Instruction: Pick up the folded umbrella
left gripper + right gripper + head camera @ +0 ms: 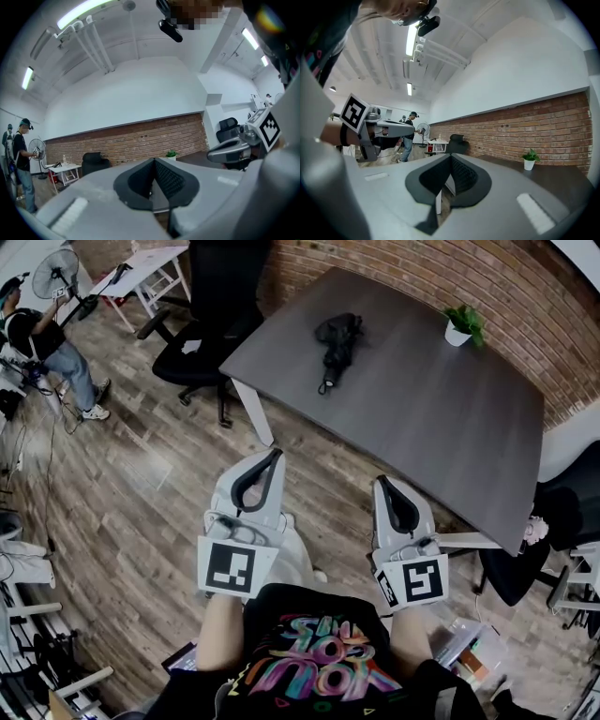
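a person with a two-jaw gripper in each hand stands on a wood-plank floor (141, 484), facing a dark grey worktop (441, 427). the left gripper (274, 456) and the right gripper (382, 481) are held side by side and level, pointing toward the worktop, both on the near side of its edge. each gripper's own view shows its jaws clenched tip to tip, with nothing between them.

the folded umbrella (337, 341), black, lies flat on the far left part of the worktop. its slimmer end points toward the near edge. it is well apart from both grippers and untouched.

a small green potted plant (462, 324) in a white pot stands at the worktop's far right, near the brick wall (525, 296). a black office chair (202, 329) sits at the worktop's left end. farther left, another person (47, 338) stands beside a pedestal fan (56, 273), and a white folding table (141, 273) stands near the wall.
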Demonstrator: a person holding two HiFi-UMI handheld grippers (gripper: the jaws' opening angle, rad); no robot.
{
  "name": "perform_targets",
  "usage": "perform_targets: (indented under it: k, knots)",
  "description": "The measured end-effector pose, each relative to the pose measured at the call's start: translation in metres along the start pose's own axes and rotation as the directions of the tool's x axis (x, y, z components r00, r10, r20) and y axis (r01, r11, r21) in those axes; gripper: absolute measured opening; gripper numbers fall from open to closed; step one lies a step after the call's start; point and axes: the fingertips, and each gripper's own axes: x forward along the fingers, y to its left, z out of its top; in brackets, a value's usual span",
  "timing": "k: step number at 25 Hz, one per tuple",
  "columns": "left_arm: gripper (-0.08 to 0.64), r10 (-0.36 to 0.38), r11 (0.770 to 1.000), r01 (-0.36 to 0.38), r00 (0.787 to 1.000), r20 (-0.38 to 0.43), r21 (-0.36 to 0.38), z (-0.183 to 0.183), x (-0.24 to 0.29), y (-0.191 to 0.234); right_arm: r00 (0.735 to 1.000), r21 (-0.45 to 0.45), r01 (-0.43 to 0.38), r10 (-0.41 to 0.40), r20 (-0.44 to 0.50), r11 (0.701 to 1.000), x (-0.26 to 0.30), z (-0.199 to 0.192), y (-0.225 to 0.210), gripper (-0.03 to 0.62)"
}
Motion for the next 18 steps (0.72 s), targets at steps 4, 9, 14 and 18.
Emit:
perform_targets:
  k: [4, 9, 14, 18]
  knots:
    - [0.0, -0.021, 1.0, 0.021, 1.0, 0.003, -0.002, -0.001, 0.034, 0.032, 1.0, 0.0, 0.013, -0.013, -0.009, 1.0, 0.043, 0.003, -0.008, -0.002]
    - [0.0, -0.038, 0.999, 0.038, 0.999, -0.004, -0.018, -0.008, 0.072, 0.08, 0.999, -0.004, 0.036, -0.036, -0.024, 0.999, 0.101, 0.007, -0.017, -0.002]
    - [0.0, -0.051, 0.998, 0.051, 0.999, 0.0, -0.026, -0.012, 0.104, 0.12, 0.997, -0.011, 0.067, -0.068, -0.039, 0.998, 0.145, 0.011, -0.027, 0.0]
    - [0.0, -0.067, 0.997, 0.068, 0.998, 0.022, -0.036, -0.012, 0.124, 0.145, 0.994, -0.024, 0.097, -0.098, -0.051, 0.995, 0.168, 0.012, -0.031, -0.002]
